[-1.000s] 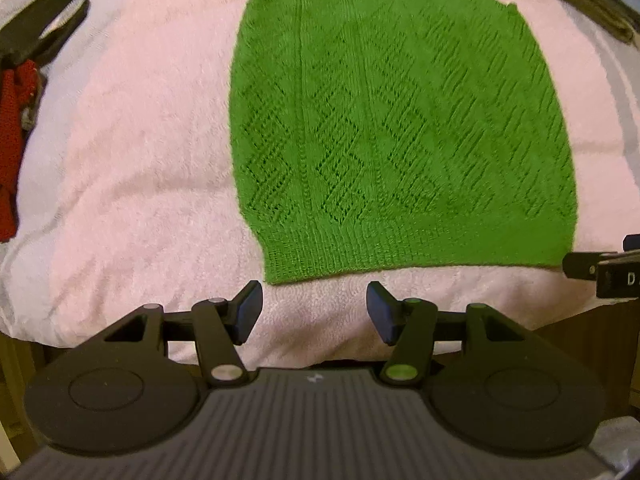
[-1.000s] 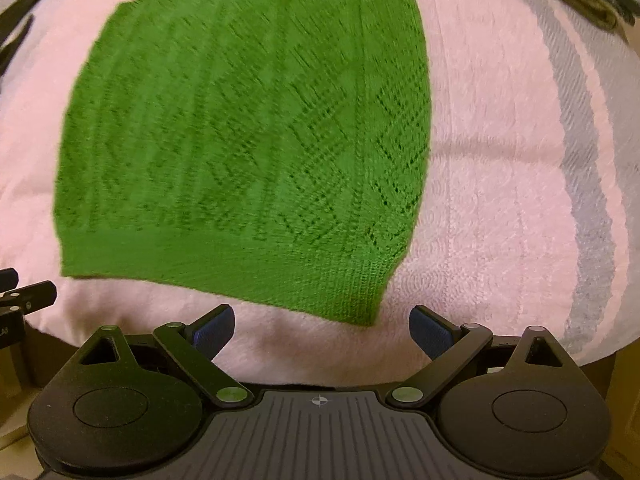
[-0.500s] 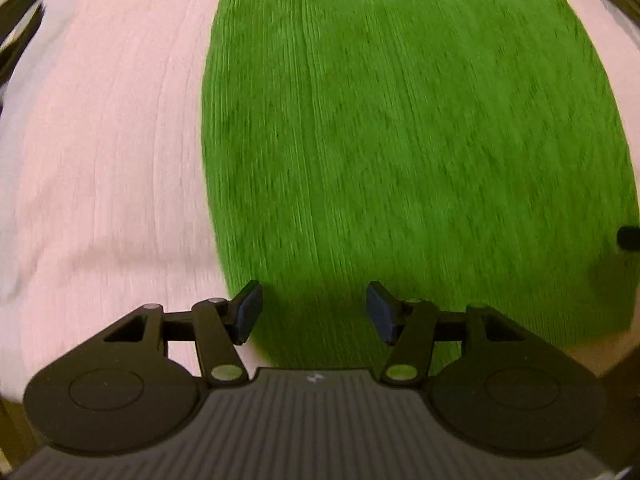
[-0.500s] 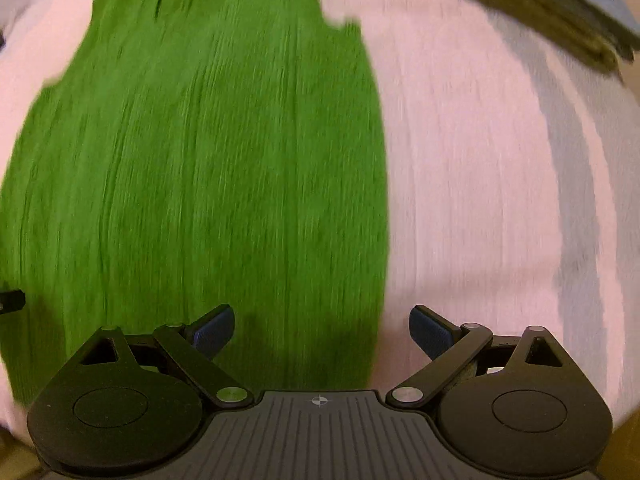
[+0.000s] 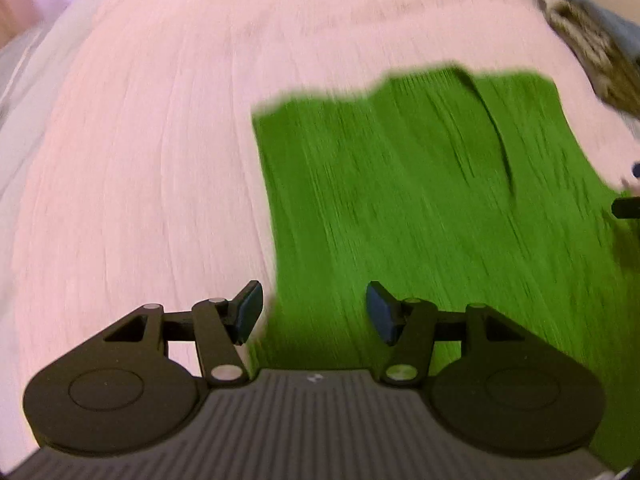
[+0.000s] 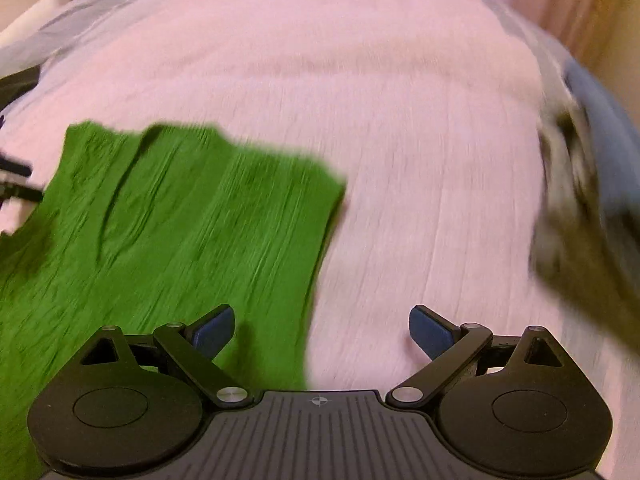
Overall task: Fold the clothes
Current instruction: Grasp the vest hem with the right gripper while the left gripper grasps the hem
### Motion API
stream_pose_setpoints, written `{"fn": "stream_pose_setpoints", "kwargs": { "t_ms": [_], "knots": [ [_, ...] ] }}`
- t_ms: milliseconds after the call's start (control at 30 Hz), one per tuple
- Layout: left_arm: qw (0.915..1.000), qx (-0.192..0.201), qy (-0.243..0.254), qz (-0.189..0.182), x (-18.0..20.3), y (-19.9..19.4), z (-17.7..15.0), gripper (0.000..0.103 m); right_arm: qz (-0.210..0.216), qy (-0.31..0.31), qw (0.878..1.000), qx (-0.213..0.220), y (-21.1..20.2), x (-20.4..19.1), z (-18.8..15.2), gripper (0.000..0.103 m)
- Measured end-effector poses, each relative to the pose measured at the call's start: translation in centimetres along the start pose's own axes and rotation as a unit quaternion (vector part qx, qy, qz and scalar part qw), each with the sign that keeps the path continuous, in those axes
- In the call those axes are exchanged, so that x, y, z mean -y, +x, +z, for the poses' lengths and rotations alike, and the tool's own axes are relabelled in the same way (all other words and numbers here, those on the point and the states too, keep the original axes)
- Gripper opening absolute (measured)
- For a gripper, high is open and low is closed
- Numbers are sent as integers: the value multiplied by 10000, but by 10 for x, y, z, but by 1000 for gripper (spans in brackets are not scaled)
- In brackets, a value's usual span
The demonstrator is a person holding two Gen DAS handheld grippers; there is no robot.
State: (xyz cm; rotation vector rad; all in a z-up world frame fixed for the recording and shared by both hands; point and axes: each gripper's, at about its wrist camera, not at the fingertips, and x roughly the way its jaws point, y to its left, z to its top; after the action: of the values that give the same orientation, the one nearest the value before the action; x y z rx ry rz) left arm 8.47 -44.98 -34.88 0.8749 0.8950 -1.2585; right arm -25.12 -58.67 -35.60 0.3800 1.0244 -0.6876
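Two claws, both spread wide and holding nothing — left claw (image 5: 314,312) over the green top's (image 5: 420,208) left edge, right claw (image 6: 320,334) straddling its right edge; top lies flat on the pink blanket (image 6: 360,100), likely lined up for gripping the sides

Both grippers moved forward up the green knit top (image 5: 420,208) since a second ago. Hem was in front of them, now out of view; far shoulder and neck edge visible. Left gripper (image 5: 312,312) now straddles the top's left edge, right gripper (image 6: 320,330) its right edge. Both views motion-blurred, earlier sharp.
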Motion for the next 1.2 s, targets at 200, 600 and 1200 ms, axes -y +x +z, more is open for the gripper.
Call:
{"fn": "stream_pose_setpoints", "kwargs": {
  "t_ms": [200,600,1200],
  "knots": [
    [9977,422,-12,-521,-33,20,62,62,351,1,9990,289,24,18,35,96],
    [9913,285,182,-1270,-46,67,79,51,848,519,9947,255,69,31,56,42],
    [9694,1817,-41,-1652,-49,-79,-10,7,1186,257,9768,1762,-131,-13,-51,7]
  ]
}}
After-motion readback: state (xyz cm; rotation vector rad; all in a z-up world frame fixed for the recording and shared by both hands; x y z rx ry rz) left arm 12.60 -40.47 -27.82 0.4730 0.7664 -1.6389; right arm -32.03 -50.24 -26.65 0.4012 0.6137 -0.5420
